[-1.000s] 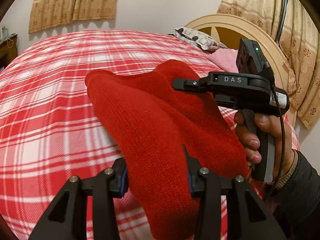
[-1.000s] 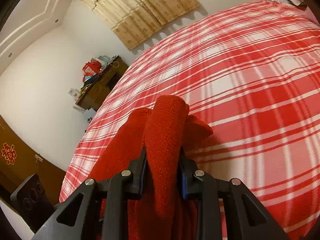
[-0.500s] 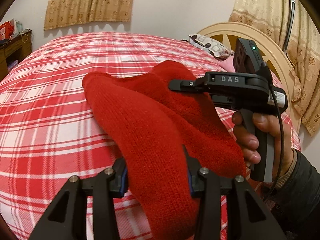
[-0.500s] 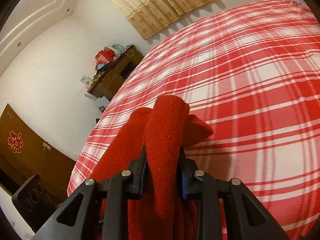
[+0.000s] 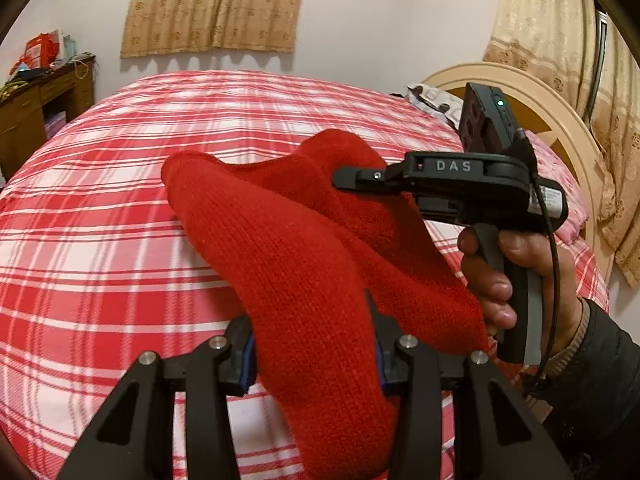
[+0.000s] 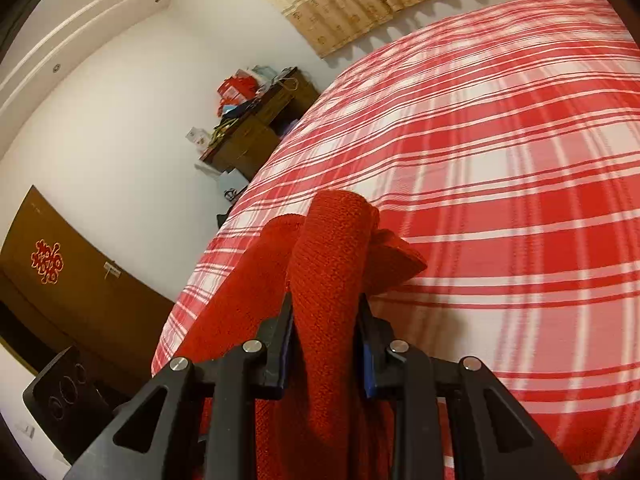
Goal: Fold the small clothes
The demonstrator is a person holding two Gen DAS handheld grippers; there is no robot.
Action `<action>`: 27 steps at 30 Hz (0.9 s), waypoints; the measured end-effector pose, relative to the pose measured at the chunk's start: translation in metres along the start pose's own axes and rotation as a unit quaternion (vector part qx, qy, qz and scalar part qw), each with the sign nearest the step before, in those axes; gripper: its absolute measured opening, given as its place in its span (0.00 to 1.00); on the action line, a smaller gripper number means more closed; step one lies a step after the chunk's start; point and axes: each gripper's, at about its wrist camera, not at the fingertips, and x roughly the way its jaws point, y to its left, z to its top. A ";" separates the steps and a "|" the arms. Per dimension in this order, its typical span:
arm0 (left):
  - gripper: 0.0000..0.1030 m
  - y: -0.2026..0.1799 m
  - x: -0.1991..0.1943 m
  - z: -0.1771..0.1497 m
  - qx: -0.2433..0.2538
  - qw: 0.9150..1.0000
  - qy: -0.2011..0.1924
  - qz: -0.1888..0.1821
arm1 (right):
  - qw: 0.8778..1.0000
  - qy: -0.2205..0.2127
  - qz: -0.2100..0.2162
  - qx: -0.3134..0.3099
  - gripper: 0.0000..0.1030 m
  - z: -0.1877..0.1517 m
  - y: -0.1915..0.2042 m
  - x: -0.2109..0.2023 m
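A small red knitted garment (image 5: 304, 248) hangs above the bed, held by both grippers. My left gripper (image 5: 312, 344) is shut on its near end, the knit bunched between the jaws. My right gripper (image 6: 326, 316) is shut on the other end of the red garment (image 6: 328, 248), which stands up folded between its jaws. In the left wrist view the right gripper (image 5: 352, 178) comes in from the right, held by a hand, its tip buried in the fabric.
The bed (image 5: 100, 208) has a red and white plaid cover. A cream headboard (image 5: 560, 120) and pillow (image 5: 432, 100) lie at the right. A wooden desk (image 5: 36, 100) with clutter stands at the left wall. Curtains (image 5: 216, 4) hang behind.
Both grippers have kept their hold on the garment. The views have swung so that more of the desk side and far wall shows; the garment keeps its shape.
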 end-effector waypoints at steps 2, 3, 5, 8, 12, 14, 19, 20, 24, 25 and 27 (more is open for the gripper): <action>0.43 0.006 -0.004 -0.001 -0.003 1.000 -0.002 0.008 | 1.000 0.006 0.008 -0.002 0.26 0.000 0.007 0.009; 0.43 0.009 -0.005 -0.001 -0.004 1.000 -0.003 0.011 | 1.000 0.008 0.011 -0.004 0.26 0.000 0.011 0.013; 0.43 0.016 -0.009 -0.002 -0.009 1.000 -0.006 0.017 | 1.000 0.012 0.017 -0.008 0.26 0.001 0.019 0.021; 0.43 0.025 -0.013 -0.004 -0.015 1.000 -0.009 0.023 | 0.999 0.019 0.025 -0.014 0.26 0.002 0.029 0.030; 0.43 0.039 -0.020 -0.008 -0.026 0.999 -0.013 0.030 | 0.999 0.030 0.034 -0.025 0.26 0.003 0.042 0.043; 0.43 0.044 -0.022 -0.010 -0.031 0.999 -0.015 0.032 | 0.998 0.034 0.037 -0.030 0.26 0.002 0.049 0.049; 0.43 0.051 -0.027 -0.012 -0.037 0.998 -0.019 0.041 | 0.997 0.041 0.045 -0.036 0.26 0.001 0.062 0.062; 0.43 0.053 -0.027 -0.013 -0.039 0.998 -0.021 0.042 | 0.997 0.042 0.047 -0.036 0.26 0.001 0.063 0.064; 0.43 0.062 -0.030 -0.019 -0.045 0.998 -0.020 0.050 | 0.996 0.054 0.052 -0.040 0.26 -0.001 0.072 0.076; 0.43 0.064 -0.030 -0.020 -0.046 0.997 -0.018 0.052 | 0.996 0.058 0.052 -0.043 0.26 -0.001 0.074 0.080; 0.43 0.067 -0.032 -0.022 -0.049 0.997 -0.018 0.056 | 0.995 0.065 0.053 -0.048 0.26 -0.001 0.079 0.086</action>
